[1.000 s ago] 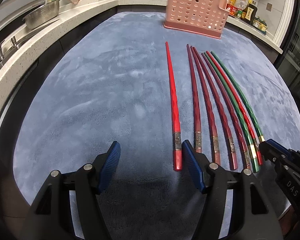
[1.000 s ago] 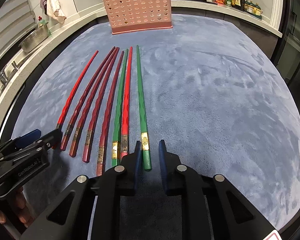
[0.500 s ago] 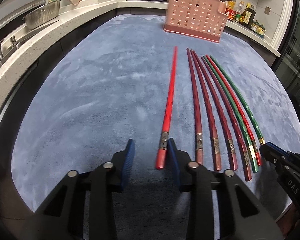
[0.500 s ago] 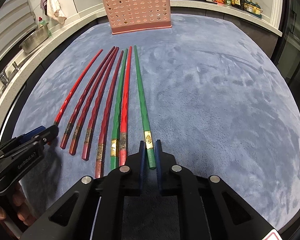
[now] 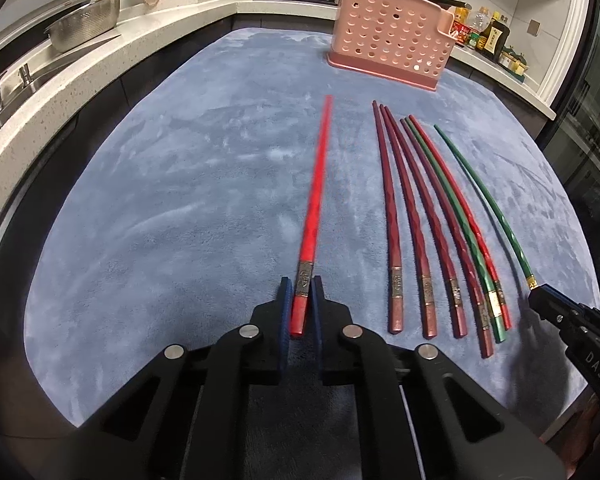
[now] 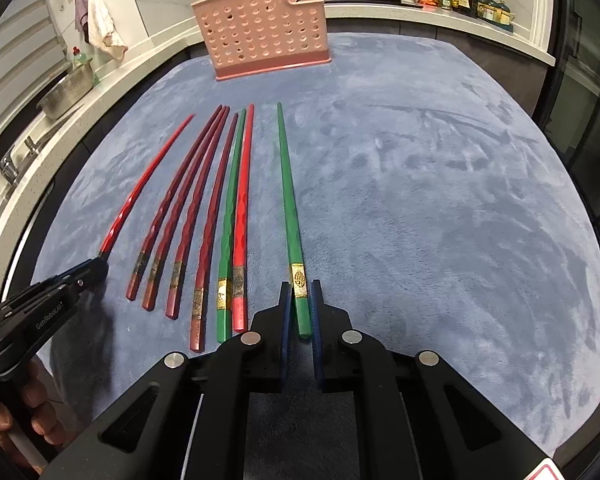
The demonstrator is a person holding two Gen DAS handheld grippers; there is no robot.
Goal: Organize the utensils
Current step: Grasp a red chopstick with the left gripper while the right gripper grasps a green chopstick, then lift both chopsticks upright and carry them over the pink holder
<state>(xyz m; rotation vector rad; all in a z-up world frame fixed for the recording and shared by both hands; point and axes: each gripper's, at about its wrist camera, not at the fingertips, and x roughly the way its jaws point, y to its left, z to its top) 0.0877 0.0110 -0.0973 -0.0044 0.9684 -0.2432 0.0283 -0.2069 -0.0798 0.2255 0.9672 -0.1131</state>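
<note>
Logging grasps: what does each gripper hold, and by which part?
Left gripper: red chopstick, by its thick butt end. Right gripper: green chopstick, same end.

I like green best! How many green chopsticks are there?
2. One green chopstick is clamped at its thick end in the right gripper. The other green chopstick lies on the blue mat, beside a bright red one. None looks hidden.
</note>
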